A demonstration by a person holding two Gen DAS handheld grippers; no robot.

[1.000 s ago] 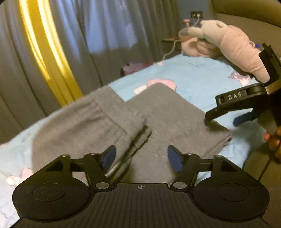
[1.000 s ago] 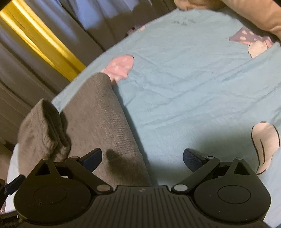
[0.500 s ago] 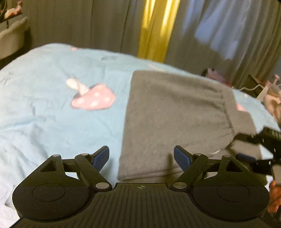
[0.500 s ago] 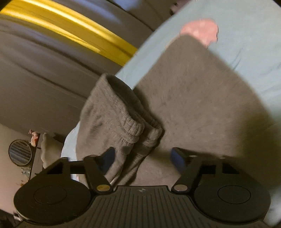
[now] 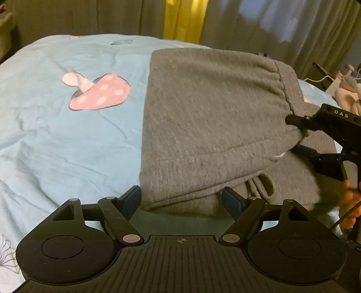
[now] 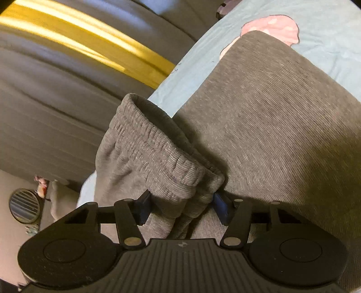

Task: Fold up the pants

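Grey pants lie folded on a light blue bed sheet. My left gripper is open at the near folded edge, one finger beside the corner and the other over the cloth. At the right edge of the left wrist view, my right gripper has one finger above and one below the ribbed waistband. The right wrist view shows that waistband bunched between the blue pads of the right gripper, whose jaws are closing and press on it. The rest of the pants spreads flat behind.
A pink mushroom print marks the sheet left of the pants. Grey and yellow curtains hang behind the bed. Plush toys sit at the far right. A person's hand holds the right gripper. A round object stands off the bed.
The left gripper swung round and settled at the pants' near folded edge. The right gripper moved from the bare sheet to the waistband, and its jaws narrowed around it.
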